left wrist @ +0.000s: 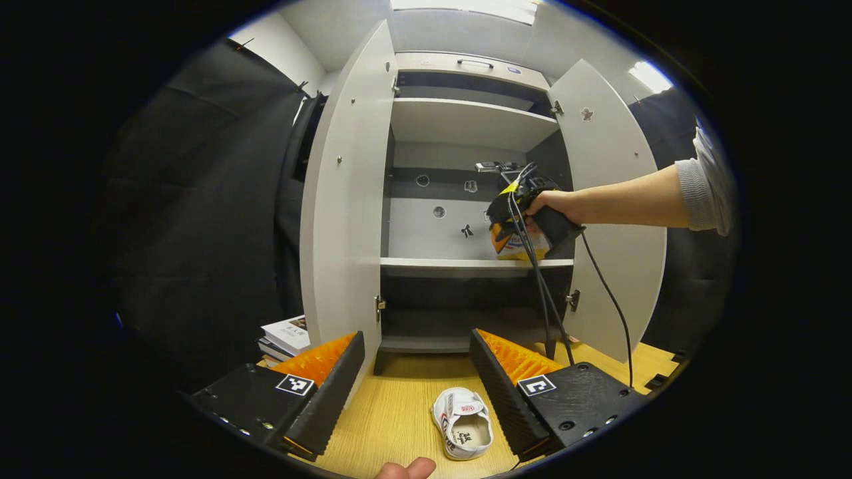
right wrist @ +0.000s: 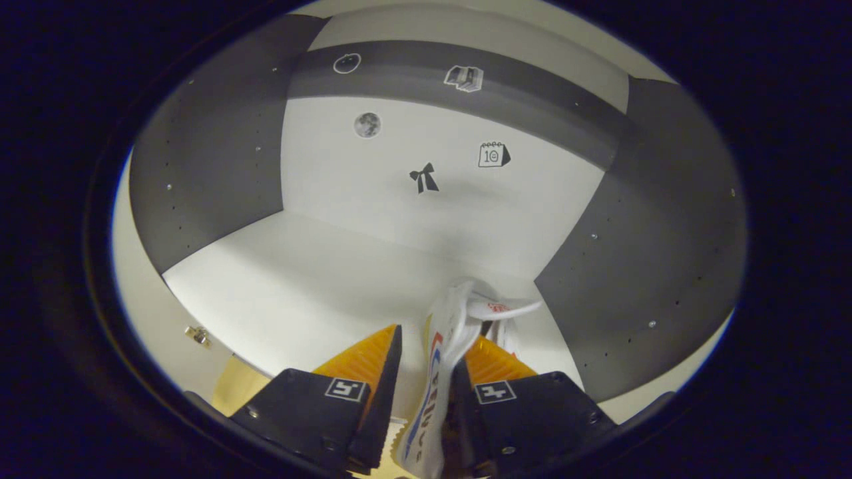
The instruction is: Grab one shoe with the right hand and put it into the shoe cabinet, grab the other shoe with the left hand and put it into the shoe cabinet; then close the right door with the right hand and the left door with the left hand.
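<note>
A white shoe (left wrist: 462, 422) lies on the wooden surface (left wrist: 399, 412), just ahead of my left gripper (left wrist: 418, 372) and between its fingers, which stand open and apart from it. The shoe cabinet (left wrist: 466, 264) stands ahead with both doors swung out. A hand holds my right gripper (left wrist: 516, 229) inside the middle compartment, on its right side. In the right gripper view the other white shoe (right wrist: 447, 339) stands on edge between the fingers of that gripper (right wrist: 432, 332). It leans on the right-hand finger, and a gap shows at the left-hand one.
The left door (left wrist: 346, 199) and the right door (left wrist: 616, 199) flank the opening. A cable hangs from the right gripper across the lower shelves. A stack of books (left wrist: 286, 336) lies left of the cabinet foot. Dark cloth walls stand on both sides.
</note>
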The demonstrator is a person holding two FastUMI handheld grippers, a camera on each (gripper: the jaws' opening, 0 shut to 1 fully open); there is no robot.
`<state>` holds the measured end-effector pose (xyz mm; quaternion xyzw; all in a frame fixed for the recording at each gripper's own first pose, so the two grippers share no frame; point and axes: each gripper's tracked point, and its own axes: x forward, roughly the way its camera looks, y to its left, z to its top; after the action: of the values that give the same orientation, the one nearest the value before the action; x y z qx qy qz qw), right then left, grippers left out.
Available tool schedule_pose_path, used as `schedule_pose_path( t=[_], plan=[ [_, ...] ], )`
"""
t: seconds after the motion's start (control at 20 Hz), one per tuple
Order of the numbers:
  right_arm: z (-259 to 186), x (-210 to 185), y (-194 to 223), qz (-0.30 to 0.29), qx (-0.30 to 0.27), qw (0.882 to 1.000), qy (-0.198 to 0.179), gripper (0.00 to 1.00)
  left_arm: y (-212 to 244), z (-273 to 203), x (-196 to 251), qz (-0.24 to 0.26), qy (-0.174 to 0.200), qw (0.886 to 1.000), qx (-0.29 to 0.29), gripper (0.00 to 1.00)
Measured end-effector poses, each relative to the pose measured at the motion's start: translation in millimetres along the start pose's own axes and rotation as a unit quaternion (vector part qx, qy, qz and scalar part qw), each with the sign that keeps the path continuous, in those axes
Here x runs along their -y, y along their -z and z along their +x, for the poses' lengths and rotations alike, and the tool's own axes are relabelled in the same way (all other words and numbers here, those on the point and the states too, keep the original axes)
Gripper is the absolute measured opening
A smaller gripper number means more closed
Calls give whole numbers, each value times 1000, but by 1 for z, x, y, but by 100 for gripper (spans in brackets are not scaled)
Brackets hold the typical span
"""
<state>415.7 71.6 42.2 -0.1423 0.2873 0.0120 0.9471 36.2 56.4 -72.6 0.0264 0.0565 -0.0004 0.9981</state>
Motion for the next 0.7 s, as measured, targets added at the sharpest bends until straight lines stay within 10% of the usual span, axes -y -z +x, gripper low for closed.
schedule_pose_path(
  t=[0.7],
  plan=[
    [-183,20,20,85,204,975,-3,74,-6,4,18,-10,24,1000,15,95]
  ],
)
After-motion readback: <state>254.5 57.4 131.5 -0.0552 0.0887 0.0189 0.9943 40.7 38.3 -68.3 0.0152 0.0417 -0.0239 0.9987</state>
